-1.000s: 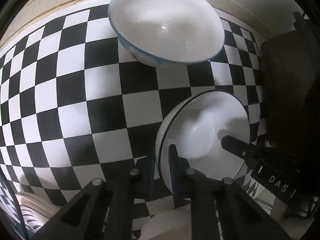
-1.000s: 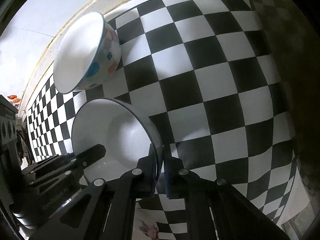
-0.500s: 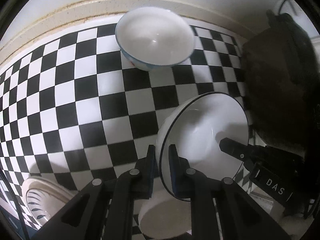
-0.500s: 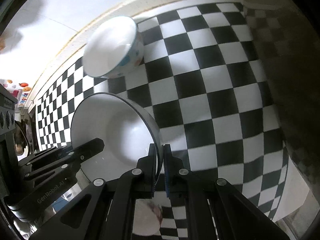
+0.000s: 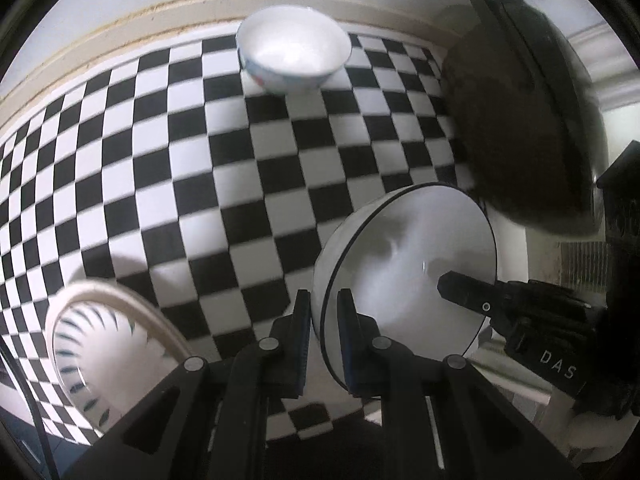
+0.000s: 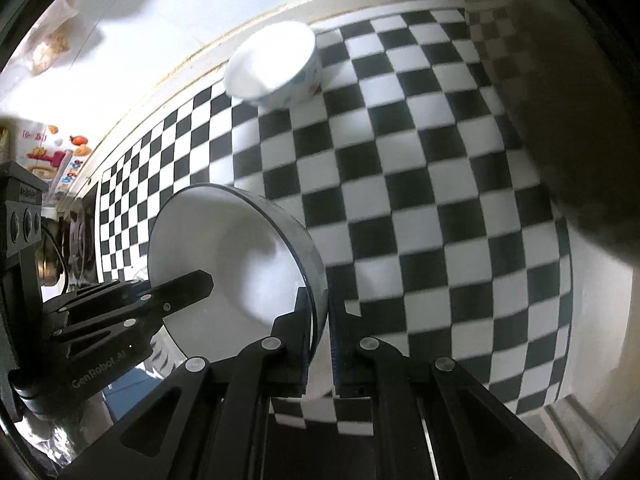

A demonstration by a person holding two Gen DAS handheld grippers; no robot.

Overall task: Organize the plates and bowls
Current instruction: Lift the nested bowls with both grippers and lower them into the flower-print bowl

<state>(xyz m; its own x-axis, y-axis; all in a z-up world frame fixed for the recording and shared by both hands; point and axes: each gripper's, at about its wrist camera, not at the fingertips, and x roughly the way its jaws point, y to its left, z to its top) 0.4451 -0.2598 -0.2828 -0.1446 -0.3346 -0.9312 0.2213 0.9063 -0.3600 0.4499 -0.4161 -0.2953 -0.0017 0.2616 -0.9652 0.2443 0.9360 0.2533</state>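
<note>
Black-rimmed white bowl (image 5: 404, 276) is held above the checkered cloth (image 5: 200, 184), tilted on edge. Left gripper (image 5: 323, 336) and right gripper (image 6: 319, 336) are each clamped on its rim, at opposite sides. Judgement: glazed ceramic, rigid, moderately heavy, brittle, slick under the pads; thin rim gives little purchase, so the two opposite rim holds suit it. Spotted bowl (image 5: 294, 54) sits far, near the wall; a striped plate (image 5: 104, 344) lies near left.
</note>
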